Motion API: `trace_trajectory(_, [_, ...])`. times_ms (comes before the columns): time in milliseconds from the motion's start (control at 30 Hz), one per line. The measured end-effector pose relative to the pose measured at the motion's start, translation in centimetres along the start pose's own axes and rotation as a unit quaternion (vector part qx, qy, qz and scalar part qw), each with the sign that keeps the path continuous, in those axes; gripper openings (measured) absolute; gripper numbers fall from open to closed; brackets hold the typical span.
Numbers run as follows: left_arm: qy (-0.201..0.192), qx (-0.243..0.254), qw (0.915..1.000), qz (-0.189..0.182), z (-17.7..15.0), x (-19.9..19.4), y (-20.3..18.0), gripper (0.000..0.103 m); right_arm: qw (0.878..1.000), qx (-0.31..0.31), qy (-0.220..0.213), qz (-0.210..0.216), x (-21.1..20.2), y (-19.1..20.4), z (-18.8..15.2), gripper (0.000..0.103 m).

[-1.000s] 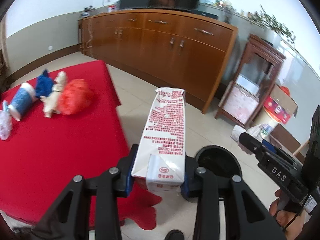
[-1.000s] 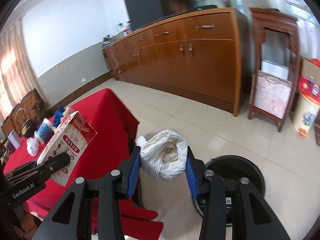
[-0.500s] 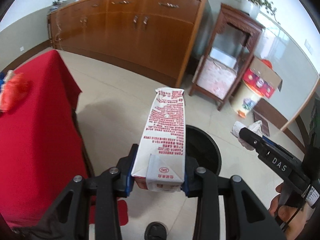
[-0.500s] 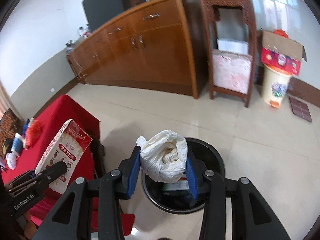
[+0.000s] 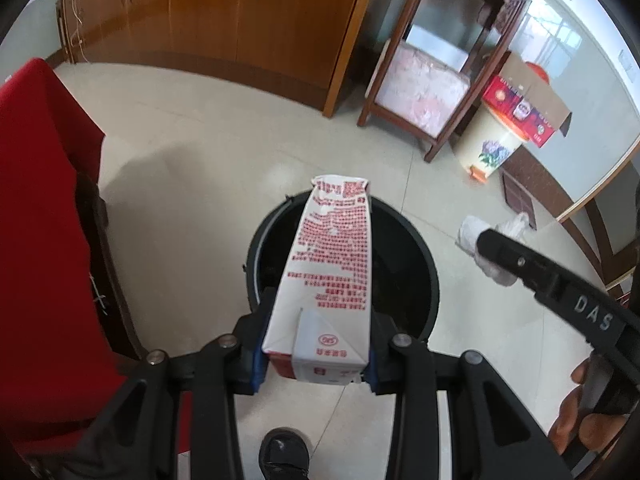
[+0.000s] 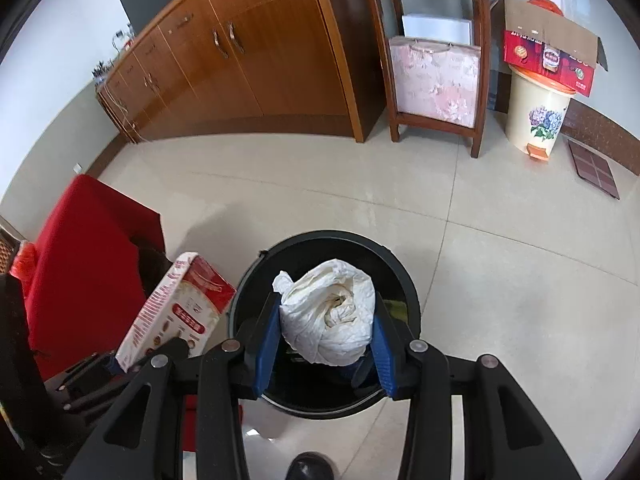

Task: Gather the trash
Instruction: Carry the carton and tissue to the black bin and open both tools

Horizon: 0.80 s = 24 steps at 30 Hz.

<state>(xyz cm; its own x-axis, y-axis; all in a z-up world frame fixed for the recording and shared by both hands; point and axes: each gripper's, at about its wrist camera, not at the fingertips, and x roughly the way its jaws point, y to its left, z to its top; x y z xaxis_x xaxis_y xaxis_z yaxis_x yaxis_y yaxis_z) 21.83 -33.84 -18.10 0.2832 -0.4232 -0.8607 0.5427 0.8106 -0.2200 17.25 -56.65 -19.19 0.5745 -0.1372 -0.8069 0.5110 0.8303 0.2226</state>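
The milk carton [image 5: 326, 280] is white with red print. The left gripper [image 5: 316, 354] has its two blue pads pressed on the carton's bottom end, one on each side, so it is closed tight on it. The carton's top end points out over the black bin [image 5: 430, 280], which stands on the floor right below. From the right wrist camera the carton [image 6: 176, 316] shows just left of the bin, with its red picture side up.

The white plastic bag [image 6: 330, 316] is scrunched into a ball. The right gripper [image 6: 326, 334] squeezes it between its blue pads, closed on it from both sides. The bag hangs over the open mouth of the black bin [image 6: 408, 288]. There is something dark and something blue inside the bin under the bag, but it is too hidden to tell what. In the left wrist view the bag [image 5: 486, 248] peeks out past the black finger of the right gripper [image 5: 496, 246], and the person's hand [image 5: 580, 420] holds that gripper low on the right.

A table with a red cloth [image 6: 88, 248] stands to the left of the bin. Farther back there is a long brown cabinet [image 6: 248, 60], a wooden stand [image 6: 436, 76] and a cream pedal bin with flowers [image 6: 538, 116] with a red cardboard box [image 6: 548, 52] on top. A dark shoe [image 5: 284, 454] shows at the bottom edge, on the pale floor tiles [image 6: 500, 220]
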Motion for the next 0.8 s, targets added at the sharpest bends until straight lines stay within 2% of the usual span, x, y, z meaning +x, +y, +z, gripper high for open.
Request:
trace_trajectory(267, [0.029,-0.01,0.9995,-0.009,0.9,2.8,-0.7,0.039,1.0,0.011,0.014,-0.004,2.8,-0.7,2.0,0.045])
trace_trajectory(367, [0.033,-0.017,0.9992,-0.015,1.1,3.3,-0.7,0.042,1.0,0.013,0.02,-0.005,3.3,-0.7,2.4,0.049])
trace_trajectory(400, [0.033,-0.018,0.9992,-0.012,1.1,3.4,-0.6,0.047,1.0,0.014,0.022,-0.01,3.6,-0.7,2.5,0.054])
trace_trajectory(433, [0.033,-0.018,0.9992,-0.01,1.2,3.5,-0.6,0.056,0.999,0.016,0.022,-0.016,3.7,-0.7,2.7,0.059])
trace_trajectory(467, [0.033,-0.019,0.9992,-0.01,1.3,3.5,-0.5,0.061,0.999,0.017,0.021,-0.019,3.6,-0.7,2.7,0.069])
trace_trajectory(667, [0.001,-0.019,0.9998,0.001,1.8,1.2,0.1,0.062,0.999,0.033,-0.025,-0.036,1.4,-1.2,3.3,0.07])
trace_trajectory(800, [-0.022,-0.013,0.9996,0.014,1.9,-1.3,0.8,0.062,0.998,0.047,-0.043,-0.024,-0.2,-1.2,3.4,0.07])
